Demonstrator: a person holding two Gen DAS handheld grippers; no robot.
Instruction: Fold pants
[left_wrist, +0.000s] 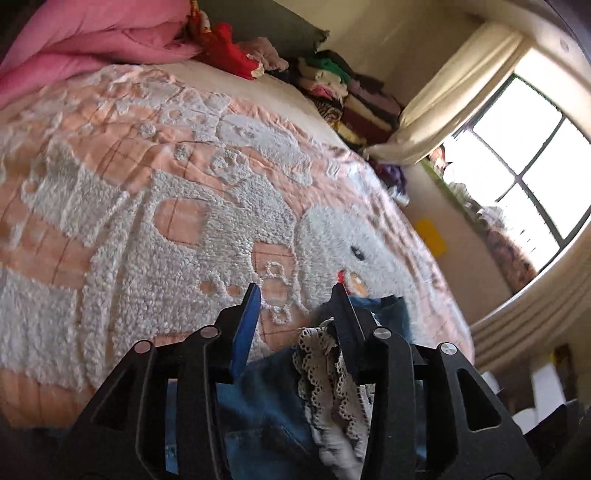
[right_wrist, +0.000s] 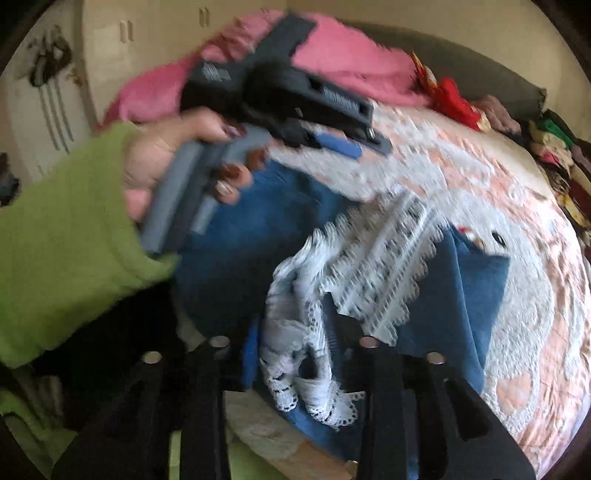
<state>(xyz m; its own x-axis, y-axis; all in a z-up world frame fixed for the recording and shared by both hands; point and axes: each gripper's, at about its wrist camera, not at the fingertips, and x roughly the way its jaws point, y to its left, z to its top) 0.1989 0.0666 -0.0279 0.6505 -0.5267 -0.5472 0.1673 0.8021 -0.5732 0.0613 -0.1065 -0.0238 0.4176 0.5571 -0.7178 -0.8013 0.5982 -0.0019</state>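
Observation:
Blue denim pants (right_wrist: 240, 236) with white lace trim (right_wrist: 369, 251) lie bunched on the bed. In the right wrist view, which is blurred, my right gripper (right_wrist: 295, 343) is low in the frame, its jaws apart with lace lying loose between them. Further back, a hand in a green sleeve (right_wrist: 74, 240) holds my left gripper (right_wrist: 364, 146) over the pants' far edge. In the left wrist view my left gripper (left_wrist: 297, 299) stands open above the bedspread. The pants (left_wrist: 266, 406) are under it, and their lace (left_wrist: 325, 365) drapes beside the right finger.
The bedspread (left_wrist: 184, 206) is peach with a fluffy white pattern. A pink quilt (left_wrist: 92, 44) and a red cloth (left_wrist: 229, 48) lie at the head. A stack of folded clothes (left_wrist: 351, 96) lines the far side, near a bright window (left_wrist: 524, 155). Wardrobe doors (right_wrist: 147, 44) stand behind.

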